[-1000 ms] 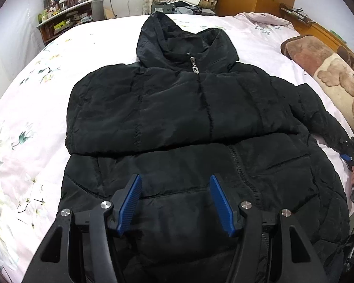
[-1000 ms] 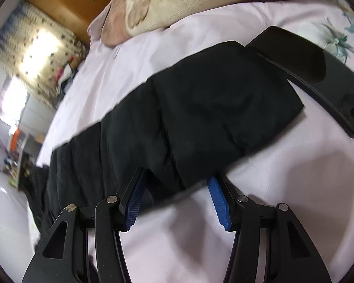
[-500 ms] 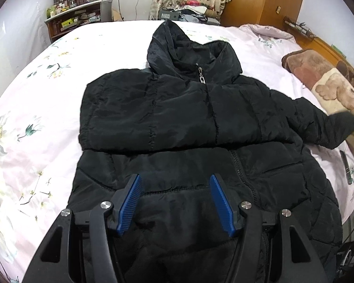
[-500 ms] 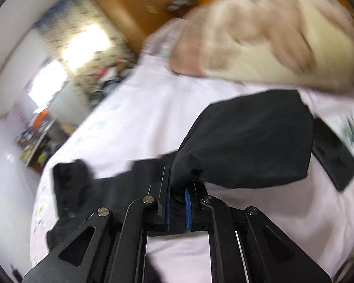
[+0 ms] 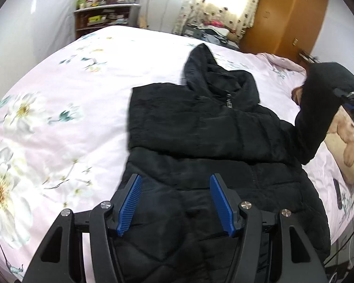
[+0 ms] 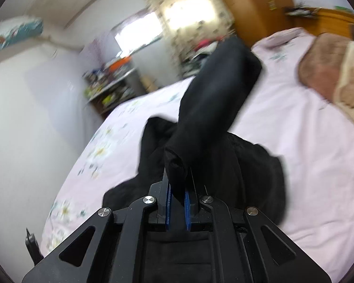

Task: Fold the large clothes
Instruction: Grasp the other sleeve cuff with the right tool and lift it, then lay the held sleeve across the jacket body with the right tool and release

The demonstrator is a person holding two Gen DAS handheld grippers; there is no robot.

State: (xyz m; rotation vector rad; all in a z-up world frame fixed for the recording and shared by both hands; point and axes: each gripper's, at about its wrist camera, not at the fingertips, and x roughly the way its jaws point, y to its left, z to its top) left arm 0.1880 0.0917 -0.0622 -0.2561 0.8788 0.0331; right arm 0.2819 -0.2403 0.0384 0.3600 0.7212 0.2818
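A black hooded puffer jacket (image 5: 200,141) lies front-up on the pink floral bed (image 5: 59,118), hood toward the far end. My left gripper (image 5: 175,200) is open and empty, hovering over the jacket's lower hem. My right gripper (image 6: 177,200) is shut on the jacket's right sleeve (image 6: 214,99) and holds it lifted above the bed; the raised sleeve (image 5: 318,108) and the right gripper (image 5: 351,96) also show at the right edge of the left wrist view. The jacket body (image 6: 247,165) lies below.
A brown and cream teddy-print pillow (image 5: 349,146) lies at the bed's right side, with a dark remote or phone (image 5: 337,192) beside it. A cluttered shelf (image 5: 103,18) and a wooden wardrobe (image 5: 288,16) stand beyond the bed.
My right gripper closed on the sleeve cuff and lifted it off the bed, swinging toward the jacket body. My left gripper stayed open and drifted left over the hem.
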